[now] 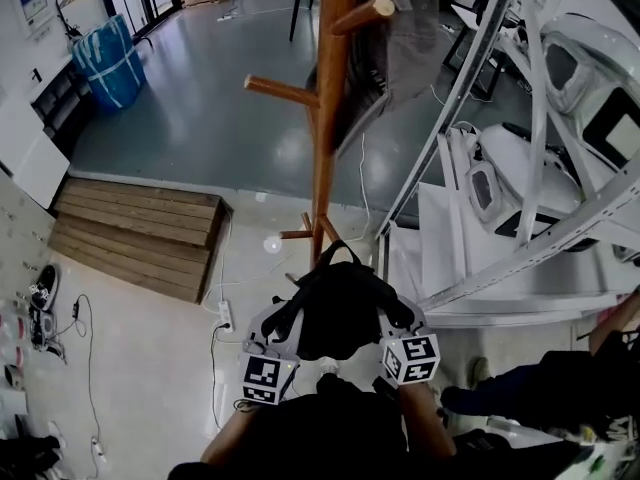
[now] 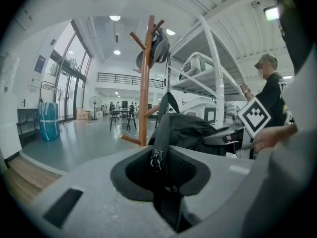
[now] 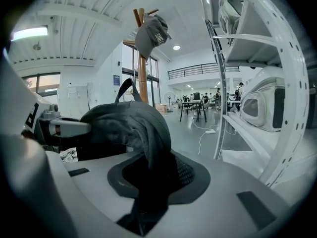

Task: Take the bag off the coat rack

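Note:
A black bag hangs between my two grippers, low in front of the wooden coat rack and apart from its pegs. My left gripper is shut on the bag's left side, where a strap with a zipper pull runs down between the jaws. My right gripper is shut on the bag's right side, with dark fabric bunched in its jaws. The bag bulges above the left gripper. In the right gripper view the bag rises over the right gripper.
A grey cap hangs on the rack's upper peg. White metal shelving with white equipment stands close on the right. A wooden pallet lies to the left, a power strip on the floor, a blue bin far left.

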`<control>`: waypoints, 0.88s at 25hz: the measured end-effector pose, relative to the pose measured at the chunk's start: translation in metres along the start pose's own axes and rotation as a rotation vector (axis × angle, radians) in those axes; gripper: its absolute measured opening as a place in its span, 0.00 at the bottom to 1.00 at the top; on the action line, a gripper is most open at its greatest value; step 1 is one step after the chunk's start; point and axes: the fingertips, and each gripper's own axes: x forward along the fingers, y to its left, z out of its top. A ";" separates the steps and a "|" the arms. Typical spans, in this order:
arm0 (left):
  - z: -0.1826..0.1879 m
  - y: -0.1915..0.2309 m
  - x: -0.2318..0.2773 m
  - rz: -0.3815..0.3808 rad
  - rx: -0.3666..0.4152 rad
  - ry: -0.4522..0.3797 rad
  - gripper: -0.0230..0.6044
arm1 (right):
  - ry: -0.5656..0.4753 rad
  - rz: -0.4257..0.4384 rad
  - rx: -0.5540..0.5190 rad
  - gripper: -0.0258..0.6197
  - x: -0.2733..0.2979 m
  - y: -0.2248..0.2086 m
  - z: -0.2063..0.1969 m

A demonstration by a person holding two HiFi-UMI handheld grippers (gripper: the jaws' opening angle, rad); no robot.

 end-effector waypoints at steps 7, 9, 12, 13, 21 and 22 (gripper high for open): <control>-0.001 -0.014 -0.029 -0.043 0.002 -0.019 0.16 | -0.011 -0.033 0.000 0.18 -0.034 0.017 -0.006; -0.001 -0.016 -0.041 -0.052 0.000 -0.025 0.16 | -0.011 -0.038 -0.003 0.18 -0.044 0.026 -0.008; -0.004 -0.018 -0.062 -0.063 -0.005 -0.037 0.16 | -0.013 -0.045 -0.006 0.18 -0.060 0.043 -0.011; -0.006 -0.019 -0.070 -0.067 -0.007 -0.040 0.16 | -0.012 -0.049 -0.006 0.18 -0.066 0.049 -0.013; -0.021 -0.019 -0.146 -0.109 -0.032 -0.050 0.16 | -0.005 -0.077 0.011 0.18 -0.114 0.115 -0.034; -0.024 -0.019 -0.156 -0.120 -0.030 -0.048 0.16 | -0.002 -0.082 0.017 0.18 -0.121 0.124 -0.037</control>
